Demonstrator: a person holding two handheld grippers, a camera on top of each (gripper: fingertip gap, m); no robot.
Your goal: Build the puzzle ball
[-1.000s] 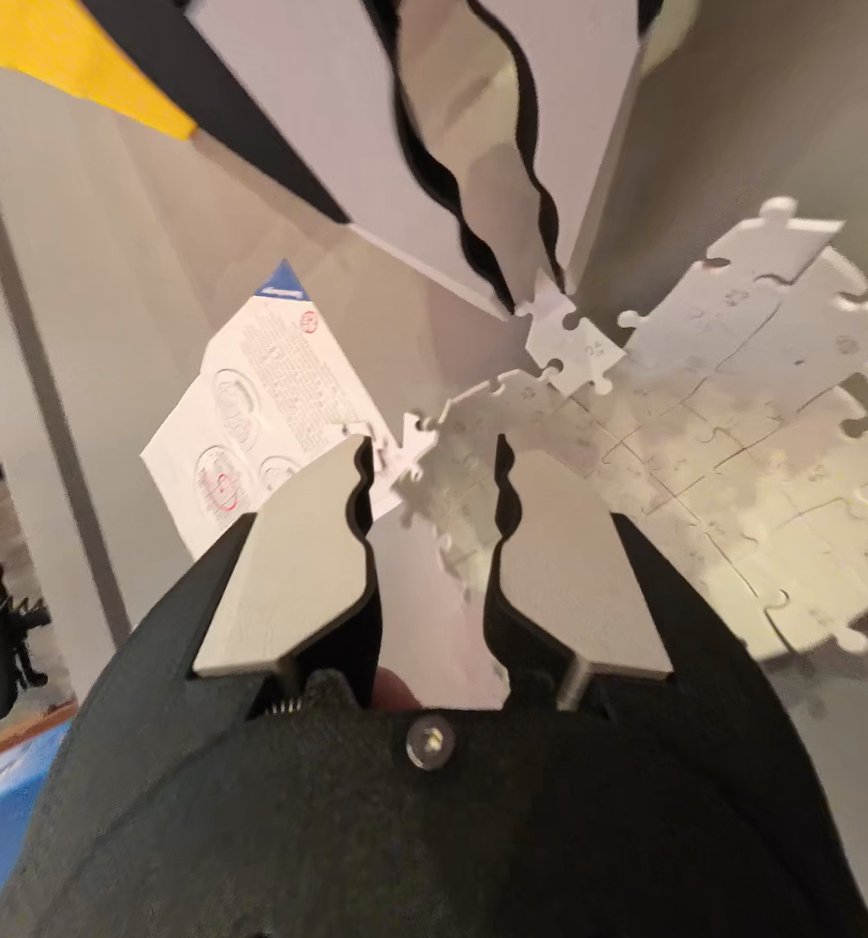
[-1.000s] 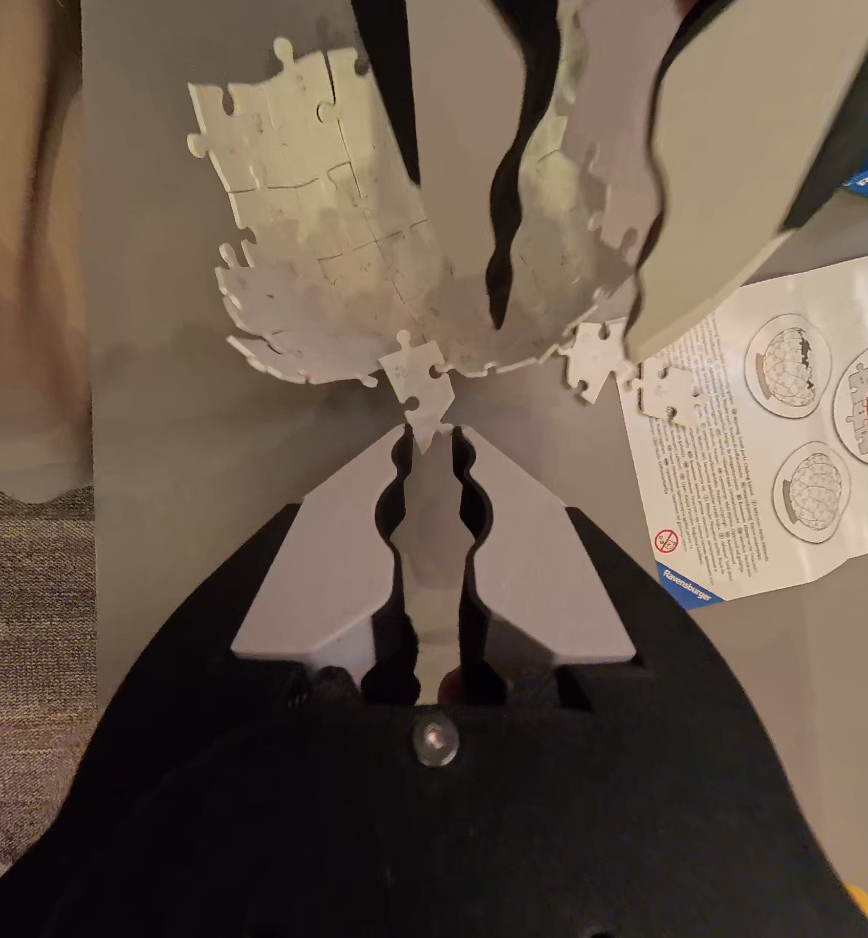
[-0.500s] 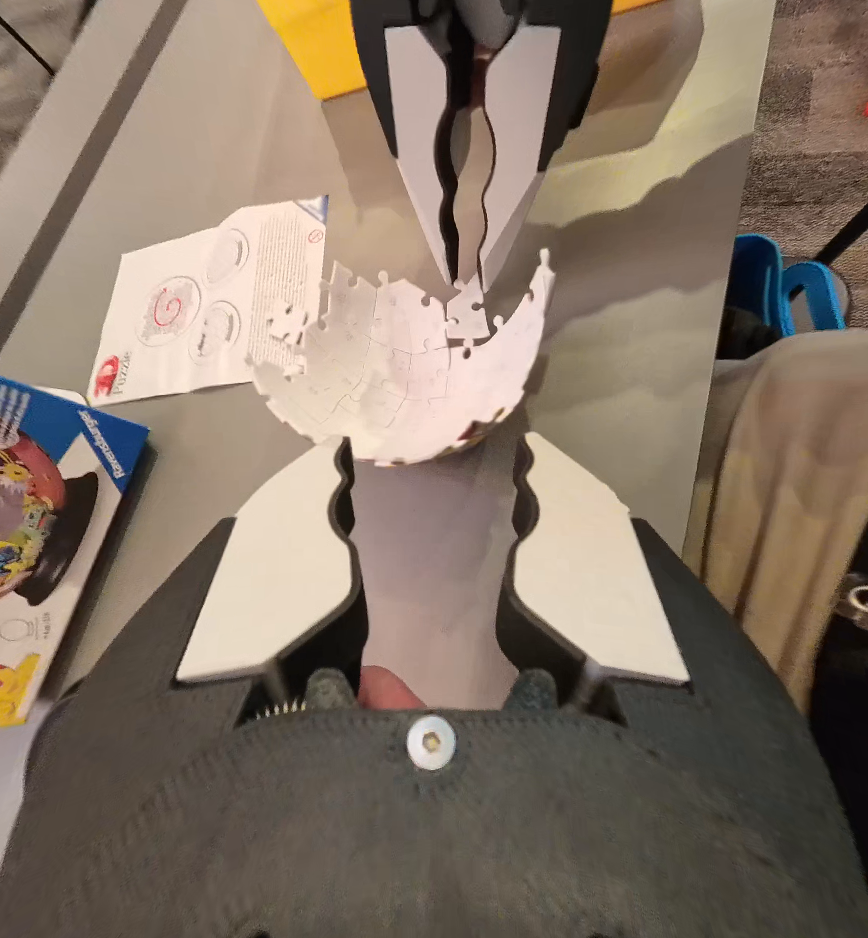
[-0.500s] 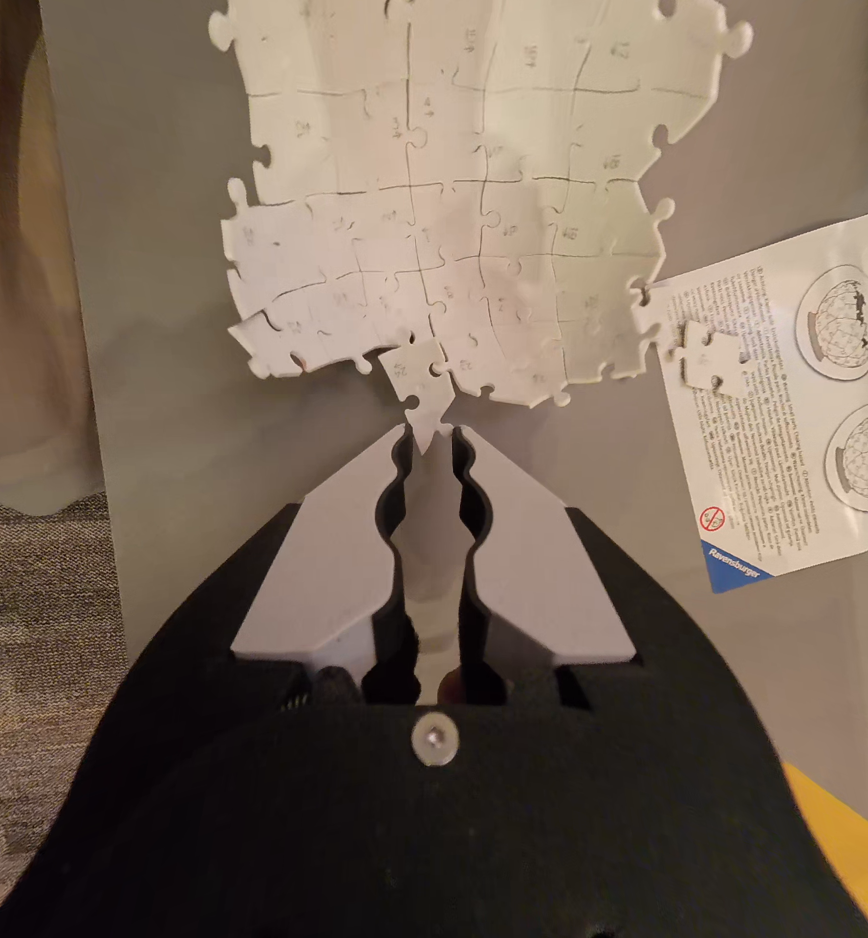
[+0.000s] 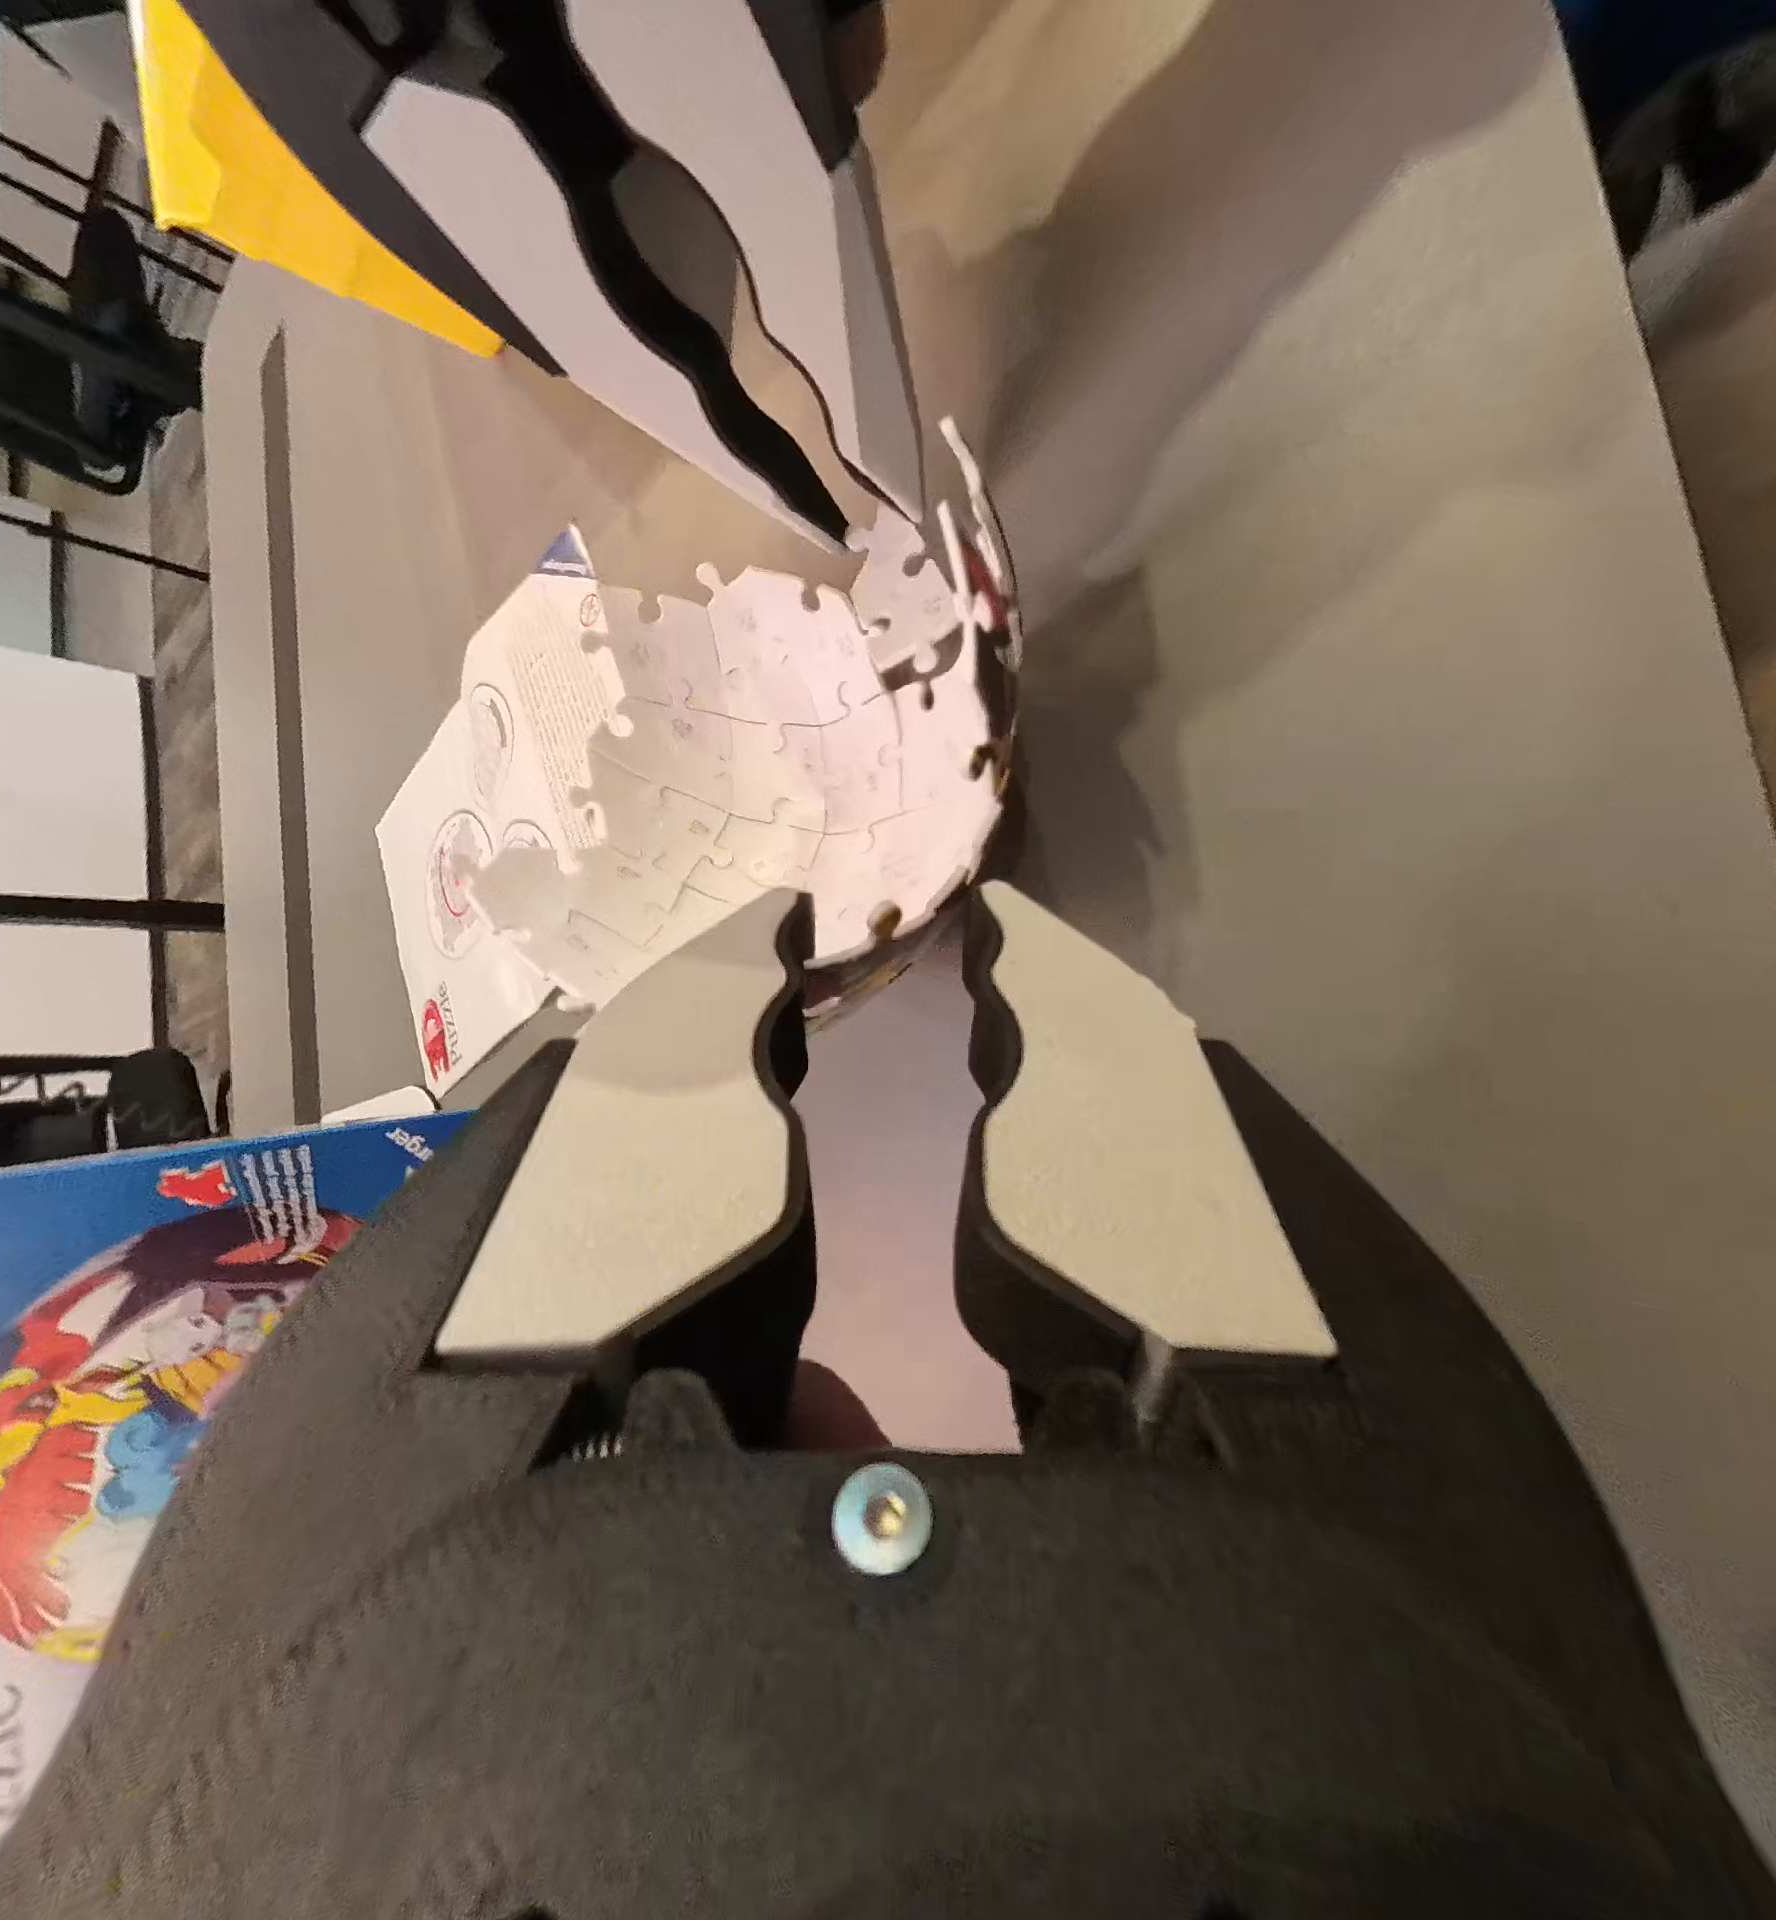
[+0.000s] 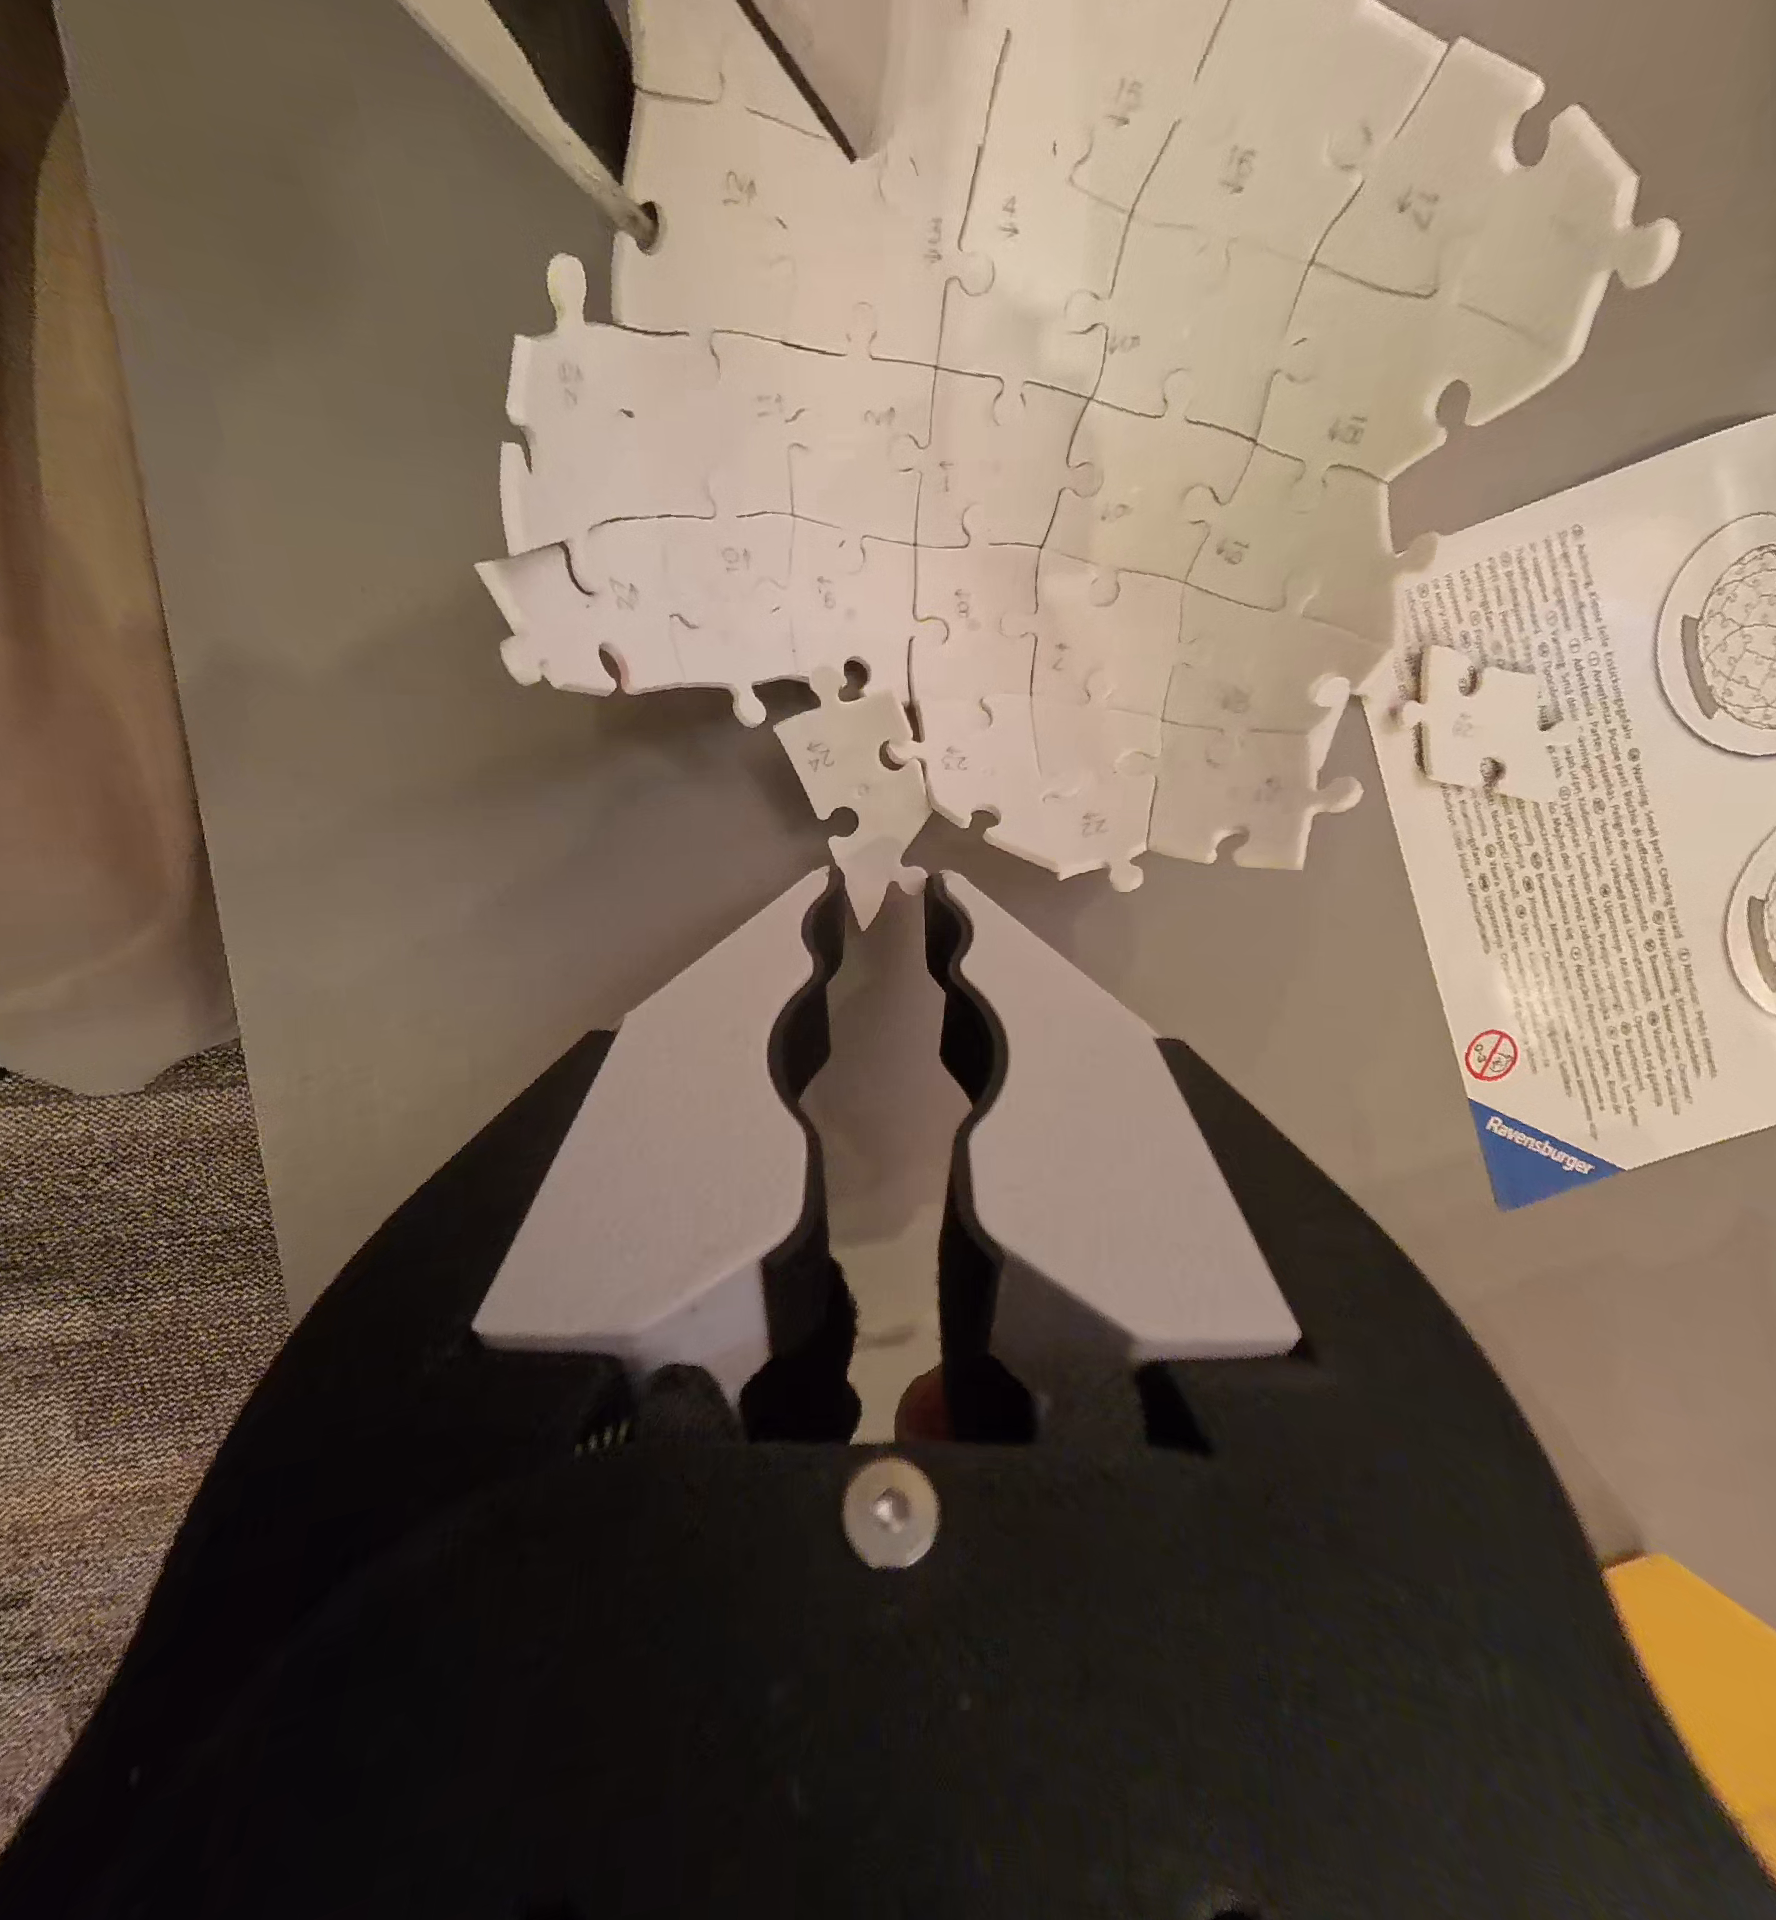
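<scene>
Two grippers: both at the same half-built shell, from opposite sides.
Shell (image 6: 977, 468): curved patch of joined white pieces, blank numbered backs facing the right wrist cam. In the left wrist view (image 5: 801, 790) it curls up like a bowl, with a bit of coloured print showing on its outer right edge.
Right gripper (image 6: 879, 896): pinched tight on one loose piece (image 6: 853, 790), only the piece's pointed end between the tips. The piece sits at the shell's near edge, touching its neighbours, tilted, so not seated flush.
Left gripper (image 5: 884, 925): jaws spread with a clear gap, tips right at the shell's near rim, one on each side of it. Can't tell if they actually touch it.
Left tip, seen from the right cam (image 6: 593, 156): pokes at the shell's far left edge.
Spare piece (image 6: 1476, 727): lies on the leaflet, just right of the shell.
Leaflet (image 6: 1642, 831): white sheet with ball diagrams, flat on the table, right side.
Table (image 6: 344, 623): grey, carpet beyond its left edge.
Box (image 5: 115, 1382): blue with cartoon art, near left in the left cam.
Yellow thing (image 5: 271, 187): far left, next to the right gripper's body; can't tell what it is.
</scene>
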